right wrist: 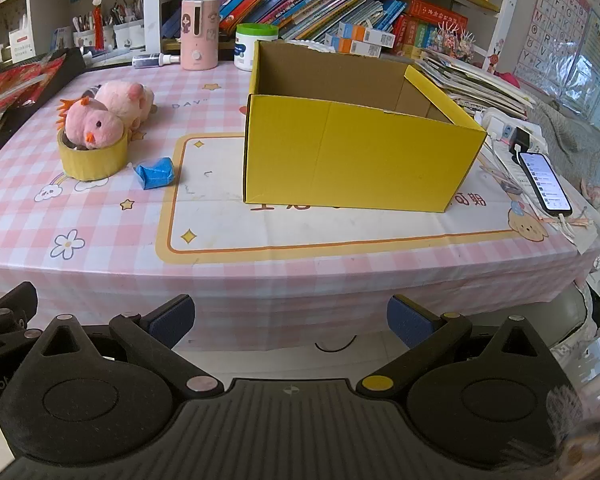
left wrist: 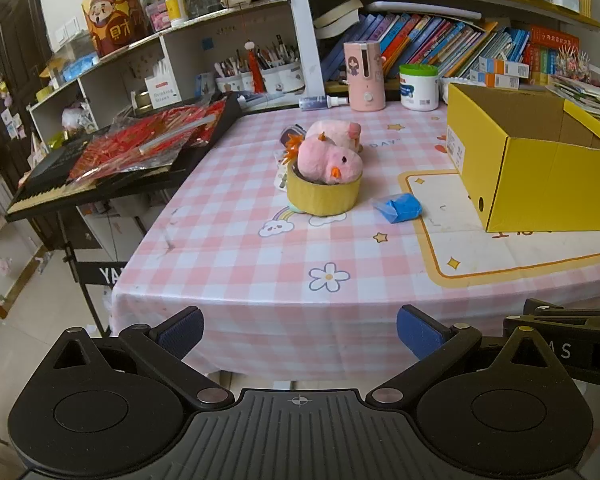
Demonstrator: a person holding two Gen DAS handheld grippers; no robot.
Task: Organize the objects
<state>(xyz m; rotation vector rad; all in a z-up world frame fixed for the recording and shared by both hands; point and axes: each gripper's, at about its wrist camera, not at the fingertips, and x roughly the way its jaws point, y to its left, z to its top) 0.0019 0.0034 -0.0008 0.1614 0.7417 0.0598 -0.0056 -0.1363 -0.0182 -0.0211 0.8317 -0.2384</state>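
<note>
On the pink checked tablecloth [left wrist: 240,248] [right wrist: 100,256] a pink plush chick [left wrist: 328,160] [right wrist: 90,124] sits in a yellow tape roll [left wrist: 324,196] [right wrist: 92,160]. A second pink plush [left wrist: 336,132] [right wrist: 130,98] lies just behind it. A crumpled blue packet [left wrist: 398,207] [right wrist: 155,174] lies right of the roll. An open yellow cardboard box [left wrist: 540,172] [right wrist: 360,156] stands further right. My left gripper [left wrist: 300,330] and my right gripper [right wrist: 290,320] both hover open before the table's front edge, with nothing between their blue pads.
A keyboard with red packets [left wrist: 140,148] stands left of the table. A pink dispenser [left wrist: 364,76] [right wrist: 199,34], a white jar [left wrist: 418,86] [right wrist: 256,46] and bookshelves line the back. A phone [right wrist: 544,182], cables and stacked papers [right wrist: 472,80] crowd the right edge.
</note>
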